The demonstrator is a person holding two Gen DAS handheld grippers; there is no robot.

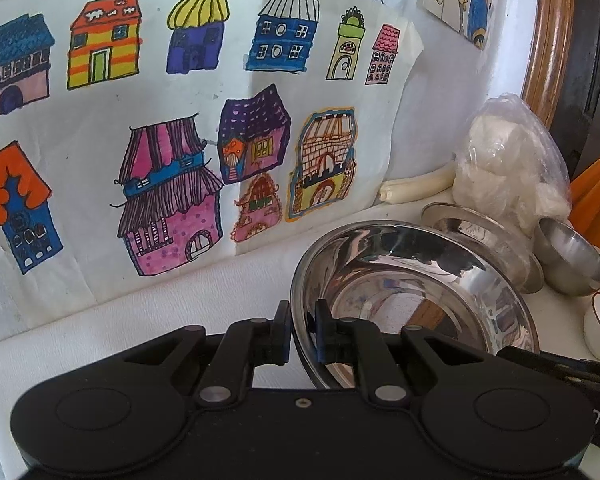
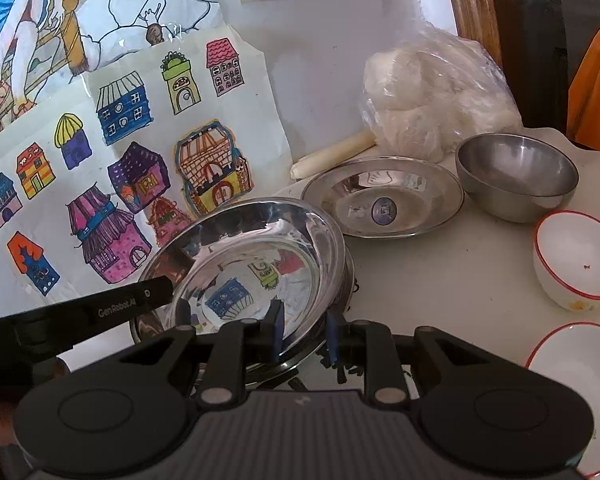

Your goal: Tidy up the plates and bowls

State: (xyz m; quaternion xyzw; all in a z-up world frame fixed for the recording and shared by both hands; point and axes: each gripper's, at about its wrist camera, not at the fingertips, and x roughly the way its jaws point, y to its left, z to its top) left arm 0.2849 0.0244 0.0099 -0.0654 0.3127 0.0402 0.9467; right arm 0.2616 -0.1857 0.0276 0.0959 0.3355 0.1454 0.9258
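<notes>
A large shiny steel bowl (image 1: 412, 292) is held tilted above the white table. My left gripper (image 1: 303, 334) is shut on its near-left rim. The same bowl shows in the right wrist view (image 2: 252, 256), where my right gripper (image 2: 303, 338) straddles its near rim with the jaws narrowly apart, and the left gripper's finger reaches in from the left. Behind stand a shallow steel plate (image 2: 382, 196), a small steel bowl (image 2: 516, 176), a white red-rimmed bowl (image 2: 576, 256) and a white red-rimmed plate (image 2: 576, 388).
Children's drawings of houses (image 1: 180, 120) cover the wall behind the table. A plastic bag of white stuff (image 2: 436, 92) and a white tube (image 2: 332, 156) lie at the back. A wooden frame (image 1: 548, 40) stands at the right.
</notes>
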